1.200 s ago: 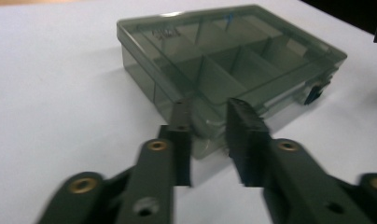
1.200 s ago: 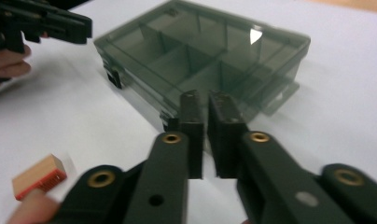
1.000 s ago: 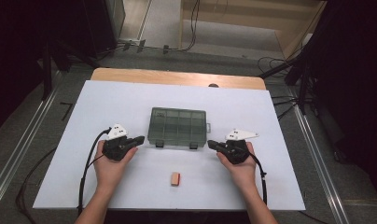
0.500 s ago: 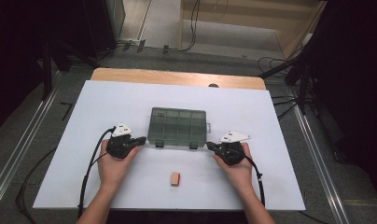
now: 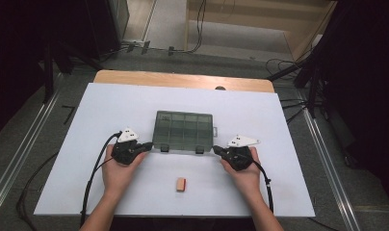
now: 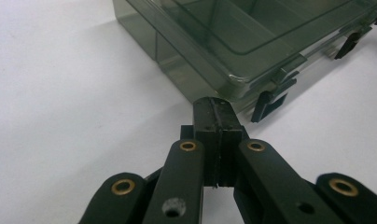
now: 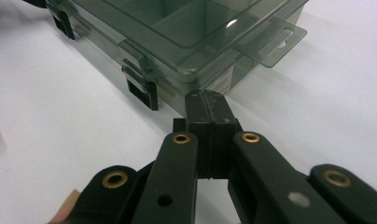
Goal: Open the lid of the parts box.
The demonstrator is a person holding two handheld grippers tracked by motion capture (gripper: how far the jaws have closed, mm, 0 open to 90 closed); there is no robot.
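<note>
Both grippers, the left gripper (image 5: 147, 146) and the right gripper (image 5: 216, 150), sit clenched on nothing, jaws pressed flat together, tips right at the near corners of the compartment box (image 5: 184, 130); that box, lid down, lies mid-table (image 5: 260, 192) between them, its two latches (image 7: 144, 88) facing the person; a small tan block (image 5: 181, 184) rests well nearer the person than the box. Pushing unevenly with closed tips would likely skew or slide the light box; a tip might also skip off a latch.

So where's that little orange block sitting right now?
In the high view, the orange block lies on the white table near its front edge, between the person's two hands, a little in front of the closed grey compartment box.
</note>
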